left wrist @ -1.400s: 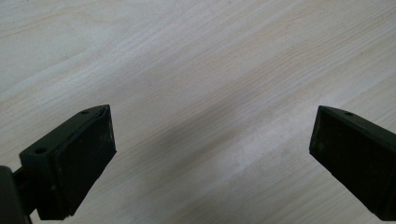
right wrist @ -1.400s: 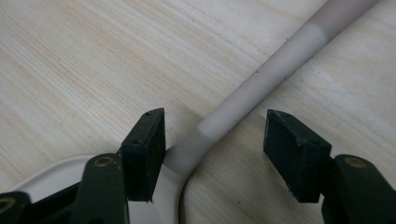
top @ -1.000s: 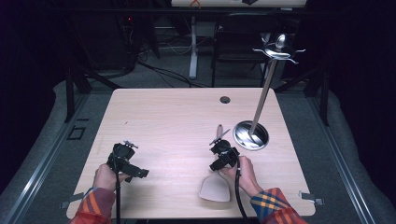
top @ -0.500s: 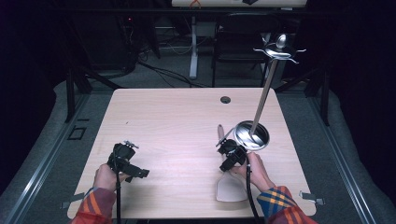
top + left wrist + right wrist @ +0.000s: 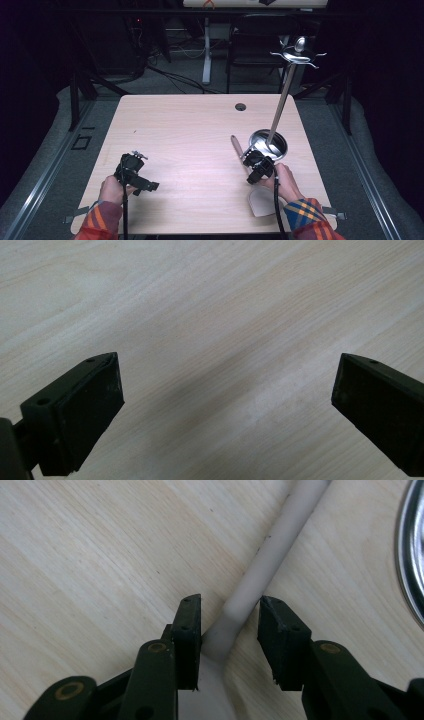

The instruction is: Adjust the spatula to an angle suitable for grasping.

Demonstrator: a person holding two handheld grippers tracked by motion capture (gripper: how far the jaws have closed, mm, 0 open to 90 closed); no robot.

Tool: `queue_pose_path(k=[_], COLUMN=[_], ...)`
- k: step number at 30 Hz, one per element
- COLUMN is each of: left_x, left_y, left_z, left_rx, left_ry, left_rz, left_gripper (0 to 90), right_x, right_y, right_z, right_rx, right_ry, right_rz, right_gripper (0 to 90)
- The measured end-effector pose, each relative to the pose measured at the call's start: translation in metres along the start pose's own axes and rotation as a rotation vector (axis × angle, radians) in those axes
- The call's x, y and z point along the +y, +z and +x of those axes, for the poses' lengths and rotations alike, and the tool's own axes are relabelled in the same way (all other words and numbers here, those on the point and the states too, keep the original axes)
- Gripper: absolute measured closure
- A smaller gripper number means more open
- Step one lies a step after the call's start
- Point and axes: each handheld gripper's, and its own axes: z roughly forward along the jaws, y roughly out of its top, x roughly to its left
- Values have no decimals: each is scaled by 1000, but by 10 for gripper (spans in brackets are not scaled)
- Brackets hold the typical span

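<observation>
Nearest the person's edge of the counter (image 5: 190,125), a pale spatula (image 5: 260,202) lies flat, its broad blade just in front of the right sleeve and its slim handle running away toward the far side. The right gripper (image 5: 227,635) straddles that handle just above the blade: its fingers (image 5: 187,630) have just been closing, the one on the left of the right gripper view touching or almost touching the handle, the other still a little apart, so the grip is not yet made. Across the near edge, the left gripper (image 5: 225,390) rests low over bare wood with its fingers spread wide and nothing between them. Just beyond the right gripper stands the shiny round base of a metal utensil stand (image 5: 270,142), its pole leaning up to hooks at the top. A likely risk is that the round, smooth handle rolls or squirts out as the fingers pinch off-centre; lifted so near the blade, the spatula could also swing and knock against the stand's base close by.
</observation>
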Motion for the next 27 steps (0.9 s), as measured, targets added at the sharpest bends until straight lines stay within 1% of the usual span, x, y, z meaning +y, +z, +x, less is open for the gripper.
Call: queue_pose_path(k=[2,9,11,12,13,14,15,16,17,19,20,22,23,24,25,27], left_x=[0,0,0,0,1,1,1,1,1,2,2,3,3,3,3,4], left_y=[0,1,2,2,2,3,3,3,3,3,3,4,5,5,5,5], left_z=[0,-2,-3,-3,-3,-3,-3,-4,-4,-5,-5,-6,-6,-6,-6,-6], left_rx=[-7,-13,-12,-12,-12,-11,-16,-16,-17,-17,-14,-14,-11,-11,-11,-11], left_ry=[-2,5,5,5,6,8,8,12,13,17,23,14,24,25,25,26], left_rz=[1,9,7,6,10,13,20,19,18,19,21,23,26,28,27,31], left_gripper=[0,0,0,0,0,0,0,0,0,0,0,0,0,0,0,0], right_x=[-3,-16,-22,-25,-27,-29,-31,-31,-30,-28,-27,-24,-24,-20,-19,-15], right_y=[0,-3,-5,-7,-6,-7,-5,-7,-6,-5,-5,-5,-3,-6,-6,-7], right_z=[-2,-10,-14,-17,-18,-20,-22,-22,-22,-22,-22,-26,-26,-30,-30,-29], right_rx=[-1,-2,4,0,8,15,45,33,32,10,5,10,11,10,9,13], right_ry=[7,3,12,12,33,35,59,53,58,65,73,109,155,149,152,164], right_rz=[-1,21,39,58,42,58,43,60,61,60,51,32,-5,-1,-10,-47], right_gripper=[643,683,694,697,696,697,703,701,690,654,650,639,638,638,639,650])
